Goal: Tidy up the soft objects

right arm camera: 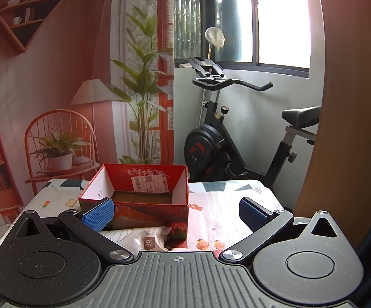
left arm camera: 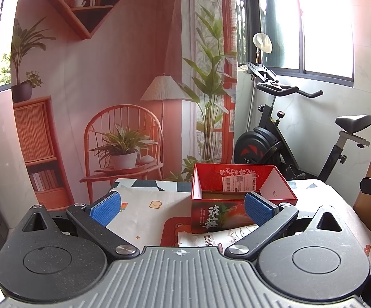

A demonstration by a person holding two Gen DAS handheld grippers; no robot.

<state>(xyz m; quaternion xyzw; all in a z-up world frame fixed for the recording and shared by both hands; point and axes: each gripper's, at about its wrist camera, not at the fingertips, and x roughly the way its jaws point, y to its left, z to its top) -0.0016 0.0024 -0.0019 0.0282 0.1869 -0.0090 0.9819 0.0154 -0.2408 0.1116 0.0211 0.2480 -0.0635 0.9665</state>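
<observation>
1. Left gripper point(left arm camera: 182, 211) hovers low over the table point(left arm camera: 139, 213), its blue-padded fingers point(left arm camera: 105, 208) spread wide with nothing between them.
2. Dead centre of the left view: an open red cardboard box with strawberry print point(left arm camera: 221, 218), a white shipping label stuck on its inner far wall.
3. At the box's near face, lower centre, lies a soft white plastic packet with printed lettering point(left arm camera: 211, 240) (partly hidden by the gripper body), resting on the cartoon-print tablecloth.
4. Over to the right gripper point(right arm camera: 176, 214): fingers point(right arm camera: 252, 215) also parted wide, gripping nothing.
5. In its view the box point(right arm camera: 144, 214) sits centre-left, the packet point(right arm camera: 139, 238) against its near side, a brown "20" tag showing.
6. Background: a black exercise bike point(right arm camera: 219, 138) at right, by the window.
</observation>
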